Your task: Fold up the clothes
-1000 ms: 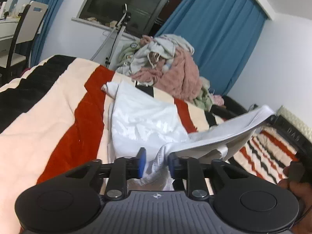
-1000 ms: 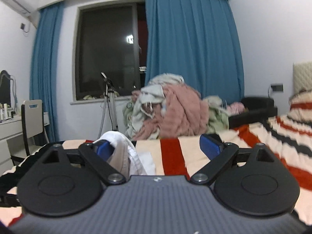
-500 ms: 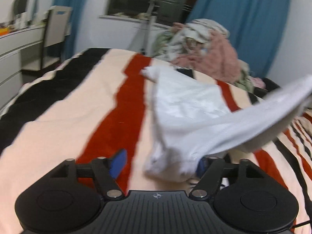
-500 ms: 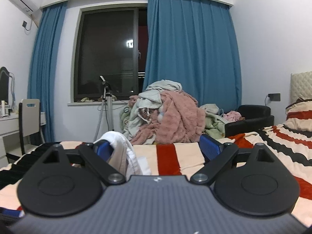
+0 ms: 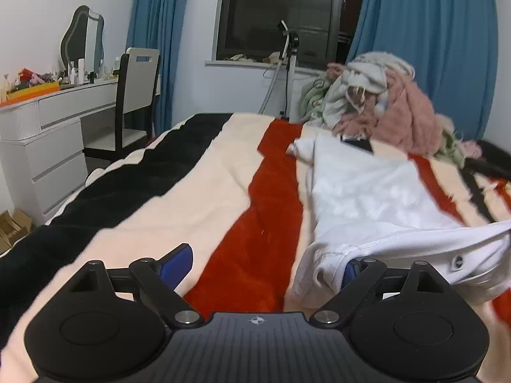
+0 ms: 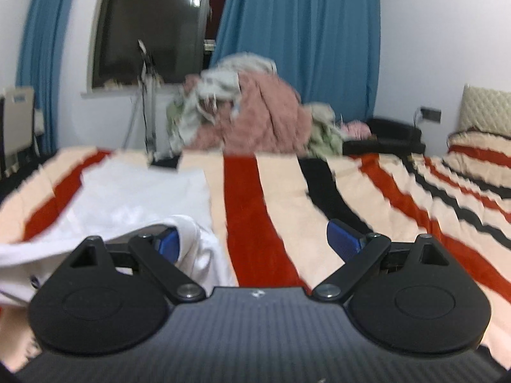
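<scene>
On the striped blanket [image 5: 198, 198], white garment [image 5: 367, 198], left tongs [image 5: 265, 265] and right tongs [image 6: 252, 239] released, spread wide.

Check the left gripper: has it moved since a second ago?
Yes. The left gripper swung left: the white chair now sits well inside the frame, no longer at its edge. Its jaws, clamped on the white garment then, now stand open.

white garment [image 5: 367, 198] cut off at right edge, hem blurred

Striped blanket [image 6: 367, 198] lies bare right of the white garment [image 5: 367, 198]; clothes pile [image 5: 383, 102] blocks beyond.
</scene>
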Demonstrator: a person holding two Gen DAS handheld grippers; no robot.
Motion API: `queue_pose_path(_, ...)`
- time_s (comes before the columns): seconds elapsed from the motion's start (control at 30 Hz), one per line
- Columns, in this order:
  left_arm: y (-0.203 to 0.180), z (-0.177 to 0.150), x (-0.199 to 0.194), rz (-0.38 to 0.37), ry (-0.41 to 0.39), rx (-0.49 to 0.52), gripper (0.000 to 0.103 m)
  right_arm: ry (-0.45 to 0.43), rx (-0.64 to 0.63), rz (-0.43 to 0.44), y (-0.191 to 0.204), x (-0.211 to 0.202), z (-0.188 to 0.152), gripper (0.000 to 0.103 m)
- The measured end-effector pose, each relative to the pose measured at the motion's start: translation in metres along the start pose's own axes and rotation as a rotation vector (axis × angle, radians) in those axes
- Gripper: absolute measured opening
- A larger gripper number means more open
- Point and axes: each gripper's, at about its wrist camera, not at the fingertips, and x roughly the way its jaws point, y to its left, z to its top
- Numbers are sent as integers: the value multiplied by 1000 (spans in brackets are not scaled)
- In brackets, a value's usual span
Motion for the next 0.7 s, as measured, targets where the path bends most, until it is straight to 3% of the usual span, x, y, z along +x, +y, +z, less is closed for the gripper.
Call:
queue_pose_path(0.03,-2,-3,6,14,13,16,91,22,-6,-19,1,2,-4,93)
queue_pose_path(0.27,5,20,-39,5,-124,-61,91,11,-55,-105,6,-16,-19,93)
queue_pose_path(0.43,11,37,-73,-2,-224,-117,91,-42,32,-110,-8,-45,-8,93)
queue_pose_path(0.57,15,50,-100,-8,-304,-163,91,-138,123,-102,-17,-81,31,93)
queue_pose_path(0.7,19,125,-162,-40,-479,-243,91,-284,159,-43,-30,-131,111,93)
